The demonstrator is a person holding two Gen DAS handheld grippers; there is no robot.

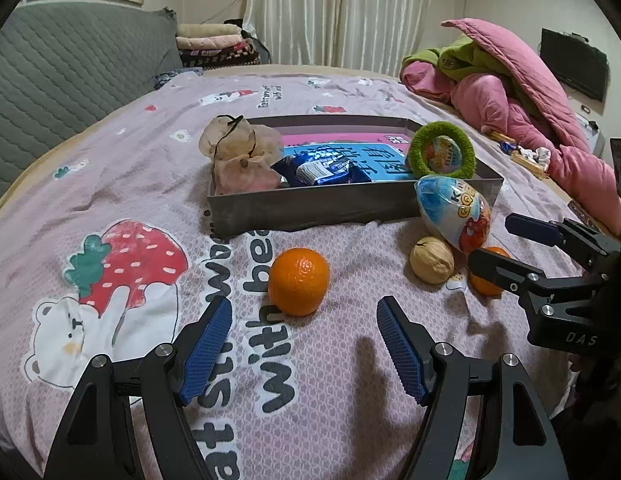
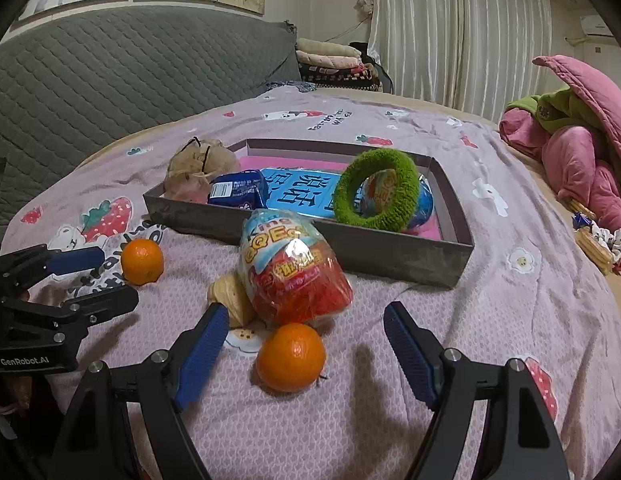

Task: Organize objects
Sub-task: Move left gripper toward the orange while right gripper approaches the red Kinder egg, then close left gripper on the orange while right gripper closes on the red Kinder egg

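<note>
A grey tray (image 1: 294,210) (image 2: 390,254) on the bed holds a gauze pouch (image 1: 240,152), a blue snack packet (image 1: 320,170), a green fuzzy ring (image 1: 442,150) (image 2: 376,196) and a toy egg. In front of it lie an orange (image 1: 298,282) (image 2: 142,261), a walnut (image 1: 431,259) (image 2: 232,294), a wrapped toy egg (image 1: 454,212) (image 2: 290,268) and a second orange (image 1: 486,276) (image 2: 290,357). My left gripper (image 1: 304,316) (image 2: 90,276) is open just before the first orange. My right gripper (image 2: 306,324) (image 1: 494,240) is open around the second orange.
The bed has a pink printed sheet (image 1: 130,200). A grey quilted headboard (image 1: 58,80) stands at the left. Pink and green bedding (image 1: 510,80) is piled at the right, with small snacks (image 2: 594,236) beside it. Curtains (image 1: 338,12) hang behind.
</note>
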